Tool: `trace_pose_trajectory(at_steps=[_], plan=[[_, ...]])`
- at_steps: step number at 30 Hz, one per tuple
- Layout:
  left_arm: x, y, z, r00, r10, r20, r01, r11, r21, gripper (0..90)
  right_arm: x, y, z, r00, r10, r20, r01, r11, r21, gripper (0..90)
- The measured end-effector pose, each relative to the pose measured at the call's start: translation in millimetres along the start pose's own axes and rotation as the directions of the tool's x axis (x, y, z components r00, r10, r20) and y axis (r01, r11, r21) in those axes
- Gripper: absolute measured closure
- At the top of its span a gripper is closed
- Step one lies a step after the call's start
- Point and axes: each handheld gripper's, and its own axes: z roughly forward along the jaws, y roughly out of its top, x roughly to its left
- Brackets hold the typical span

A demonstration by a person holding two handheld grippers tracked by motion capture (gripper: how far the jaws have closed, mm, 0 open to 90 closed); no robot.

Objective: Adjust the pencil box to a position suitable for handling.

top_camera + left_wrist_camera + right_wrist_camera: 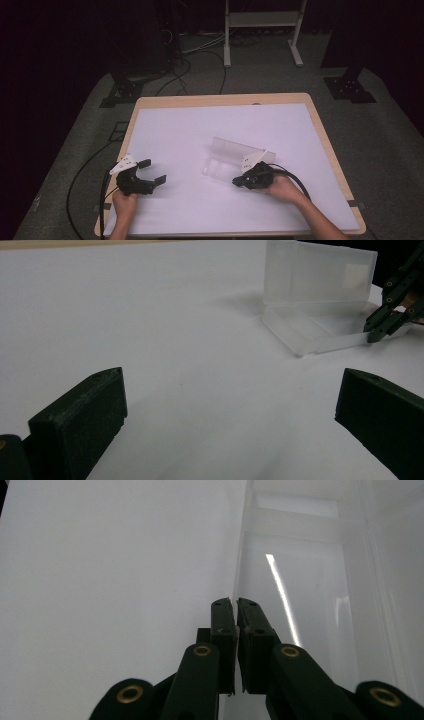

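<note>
Clear plastic hinged box [231, 157] sits open on the white table sheet [200, 130], right gripper [237, 181] at its near edge, left gripper [152, 171] well off, jaws spread.

High view: white mat [200, 135] evenly lit from above; floor and background left dim to black. Soft shadow cast beside the clear plastic box [320, 300] in the left gripper view; near jaws rendered blurred. Right gripper view: mat washed out, bright glare streak on the box's base [280, 595].
</note>
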Motion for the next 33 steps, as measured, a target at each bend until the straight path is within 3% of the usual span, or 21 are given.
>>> trace_pose_trajectory(at_steps=[3,6,12,20,23,33], plan=[[0.0,0.0,0.0,1.0000,0.000,0.000,0.000,1.0000,0.000,0.0,0.4,0.1,0.8,1.0000,0.005,0.001,-0.005,1.000,0.009,84.1],[0.1,0.0,0.0,1.0000,0.000,0.000,0.000,1.0000,0.000,0.0,-0.6,-0.2,1.4,0.9993,0.030,-0.022,-0.030,1.000,0.008,72.7],[0.0,0.0,-0.1,1.0000,0.000,0.001,0.000,1.0000,-0.001,0.0,-1.2,-0.6,-3.3,0.9981,0.053,-0.033,-0.053,0.998,-0.018,62.5],[0.0,0.0,0.0,1.0000,0.001,0.000,-0.001,1.0000,0.000,0.0,1.1,-1.5,-20.7,0.9975,0.070,-0.004,-0.071,0.996,-0.053,52.2],[0.0,0.0,0.0,1.0000,0.001,0.000,-0.001,1.0000,0.000,0.0,2.6,-4.3,-28.6,0.9936,0.113,0.005,-0.113,0.992,-0.060,47.3],[-0.2,0.0,0.1,1.0000,0.002,0.000,-0.002,1.0000,-0.001,0.0,6.9,-15.8,-52.0,0.9882,0.143,0.056,-0.138,0.986,-0.091,43.8]])
